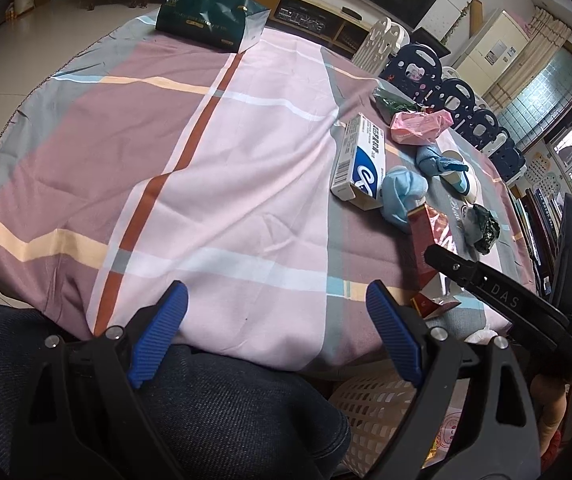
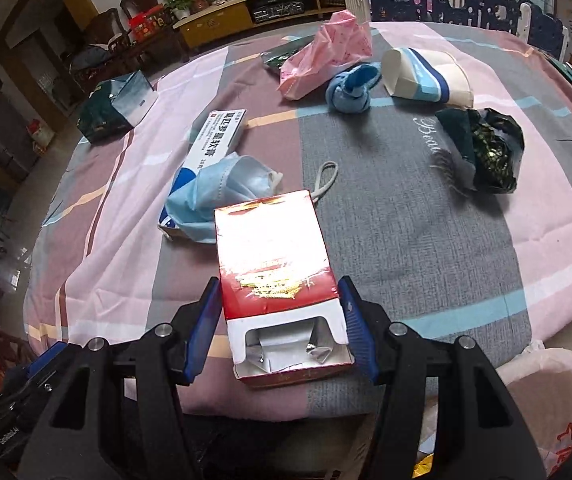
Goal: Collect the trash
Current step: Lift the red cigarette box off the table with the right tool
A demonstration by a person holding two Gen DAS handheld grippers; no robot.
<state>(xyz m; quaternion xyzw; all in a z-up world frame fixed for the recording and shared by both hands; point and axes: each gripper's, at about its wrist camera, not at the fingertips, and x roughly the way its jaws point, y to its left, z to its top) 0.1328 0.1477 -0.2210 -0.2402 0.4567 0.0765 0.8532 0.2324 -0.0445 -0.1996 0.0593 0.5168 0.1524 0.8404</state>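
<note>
Nearest, your left hand-held gripper (image 1: 276, 332) hangs wide open and empty over the near tabletop (image 1: 226, 208) edge, above your lap. At 3 o'clock from it, below the table edge, a white lattice basket (image 1: 369, 404) waits, apparently the collection bin; whether anything lies in it you cannot tell. Your right hand-held gripper (image 2: 282, 328) stands half open, its blue pads flanking an opened red carton (image 2: 278, 280); the grip looks made, though full pad contact is hard to confirm. Item one of the trash, then, is in hand but not yet binned. Left on the cloth, moving outward: a blue face mask (image 2: 222, 196) at 11 o'clock of the carton, lying on a white ointment box (image 2: 214, 136); a crumpled dark green wrapper (image 2: 485, 152) at 2 o'clock; a knotted blue bundle (image 2: 349, 92), a squashed paper cup (image 2: 425, 76) and a pink wrapper (image 2: 325, 52) at 12 to 1 o'clock; farthest, a dark green bag (image 2: 114, 108) at 10 o'clock. By this count, most of the collecting remains.
</note>
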